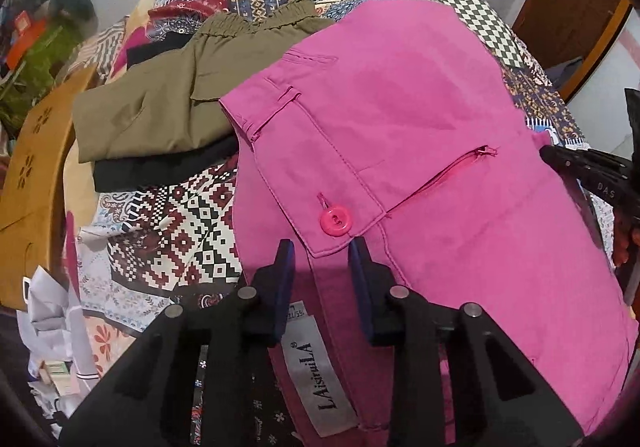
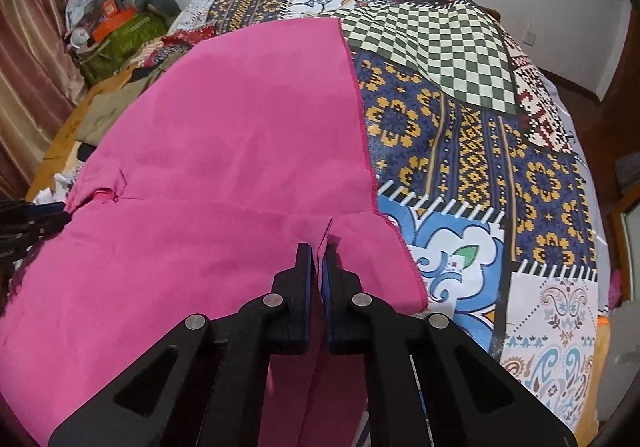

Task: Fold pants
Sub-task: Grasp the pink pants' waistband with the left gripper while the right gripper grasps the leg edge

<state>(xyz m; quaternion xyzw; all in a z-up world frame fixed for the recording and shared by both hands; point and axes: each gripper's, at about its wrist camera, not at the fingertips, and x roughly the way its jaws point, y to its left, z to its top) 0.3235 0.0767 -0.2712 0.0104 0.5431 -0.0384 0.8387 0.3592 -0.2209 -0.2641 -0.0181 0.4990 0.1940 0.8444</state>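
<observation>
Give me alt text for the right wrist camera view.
The right gripper is shut on a raised fold of the pink pants, which lie spread on a patchwork bedspread. The left gripper shows at the left edge.

A white sewn-in label (image 1: 316,379) inside the waistband of the pink pants (image 1: 420,151) read "LAisiniLA" in black letters, with a small ® mark beside the last letter. A smaller size tag (image 1: 295,316) above it carried upside-down digits, too blurred to read. On the black right claw (image 1: 592,175) at the edge of the left wrist view stood the pale letters "DAS". Nothing readable appeared in the right wrist view.
</observation>
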